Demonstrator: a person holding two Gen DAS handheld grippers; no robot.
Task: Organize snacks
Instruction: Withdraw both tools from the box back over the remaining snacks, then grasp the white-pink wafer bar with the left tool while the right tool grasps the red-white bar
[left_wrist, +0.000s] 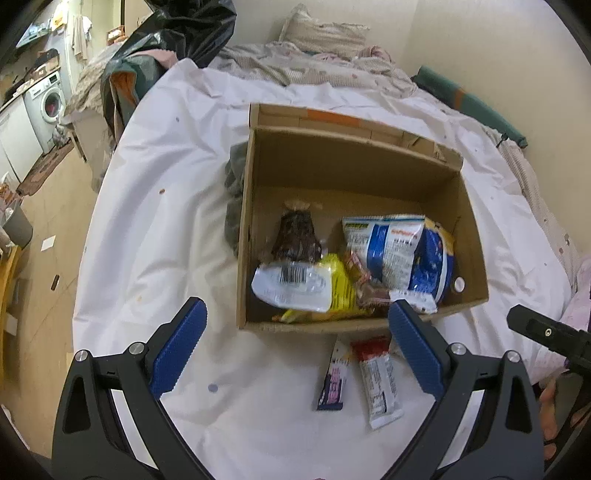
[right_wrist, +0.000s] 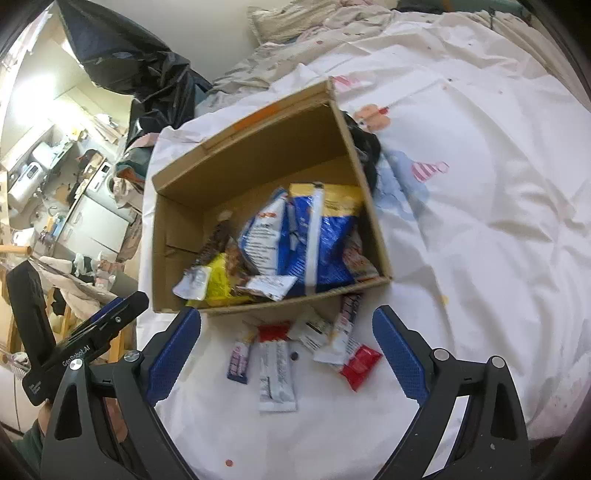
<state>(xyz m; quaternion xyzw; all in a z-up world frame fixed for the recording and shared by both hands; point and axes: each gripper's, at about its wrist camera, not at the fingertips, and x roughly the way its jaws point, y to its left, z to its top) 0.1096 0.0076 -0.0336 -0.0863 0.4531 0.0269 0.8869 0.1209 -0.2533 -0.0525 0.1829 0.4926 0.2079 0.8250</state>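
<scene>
Cardboard box (right_wrist: 177, 229) of snacks sits beyond loose packets (right_wrist: 277, 369) on white sheet (right_wrist: 480, 221)

Black tongs with blue pads

Silver screws are set in each black frame (left_wrist: 295, 321); a dark green sleeve (right_wrist: 27, 448) is worn.

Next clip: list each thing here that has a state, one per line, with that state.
Cardboard box: open on the bed, partly filled with snack packets.
Blue-and-white bag: lying inside the box.
Red-and-white packet: outside the box, flat on the white sheet.
Left tool: open, empty.
Right tool: open, empty.
</scene>
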